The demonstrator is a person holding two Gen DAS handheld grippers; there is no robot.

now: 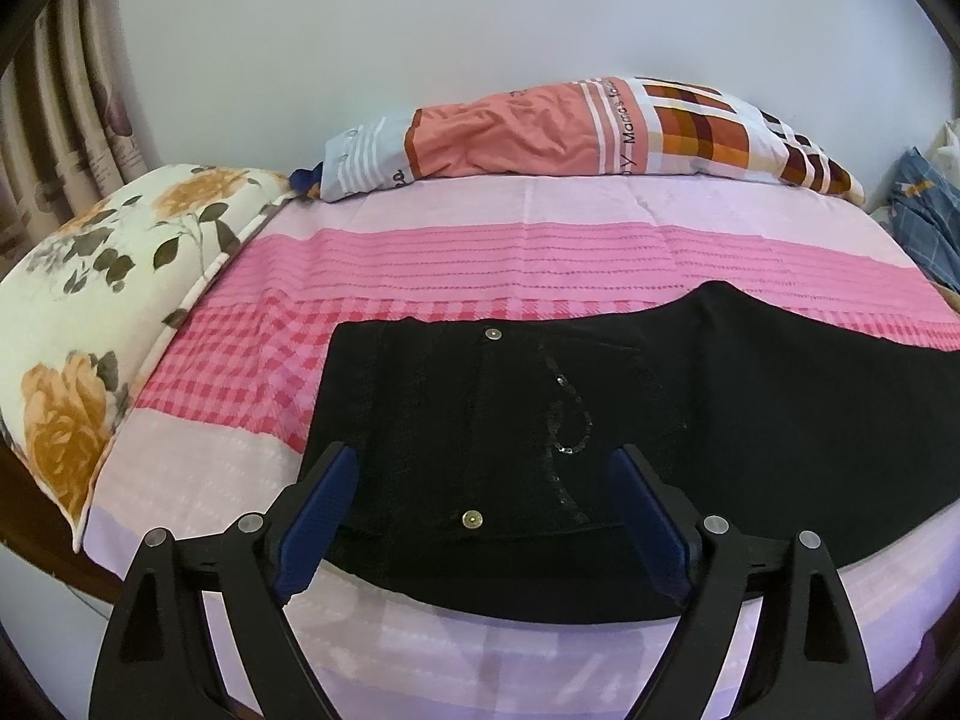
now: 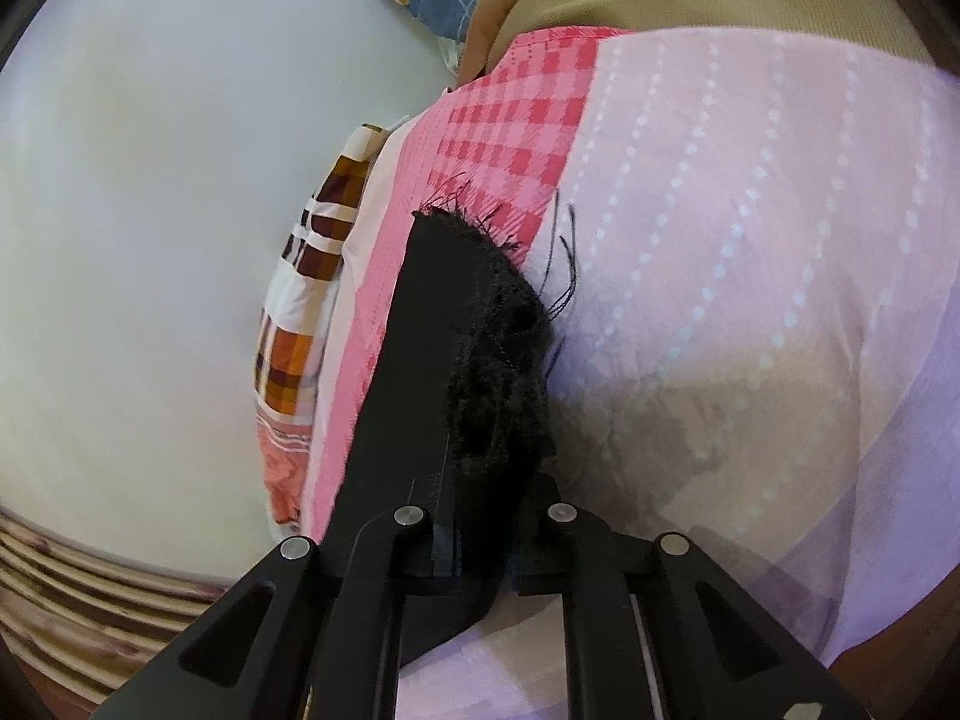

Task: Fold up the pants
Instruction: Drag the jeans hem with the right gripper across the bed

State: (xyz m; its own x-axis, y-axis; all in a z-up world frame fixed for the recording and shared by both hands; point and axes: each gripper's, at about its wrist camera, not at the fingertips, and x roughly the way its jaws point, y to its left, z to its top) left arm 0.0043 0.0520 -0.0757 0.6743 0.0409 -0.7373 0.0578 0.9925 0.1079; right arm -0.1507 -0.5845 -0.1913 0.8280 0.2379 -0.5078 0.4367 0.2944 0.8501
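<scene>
Black pants [image 1: 510, 420] lie flat on the pink bedspread [image 1: 420, 264], waistband toward me, with two metal buttons and a sequin pattern on the front. The legs run off to the right. My left gripper [image 1: 483, 474] is open, its blue-padded fingers [image 1: 318, 516] spread over the waist area, holding nothing. In the right wrist view my right gripper [image 2: 480, 516] is shut on the frayed hem of a pants leg [image 2: 480, 330], which stands up out of the jaws above the bedspread [image 2: 720, 240]. Loose threads hang from the hem.
A floral pillow [image 1: 90, 312] lies at the left of the bed. A folded orange and checked quilt [image 1: 570, 132] lies along the back wall; it also shows in the right wrist view [image 2: 300, 312]. Blue checked cloth [image 1: 924, 216] sits at the far right. Striped curtains [image 1: 72, 108] hang at left.
</scene>
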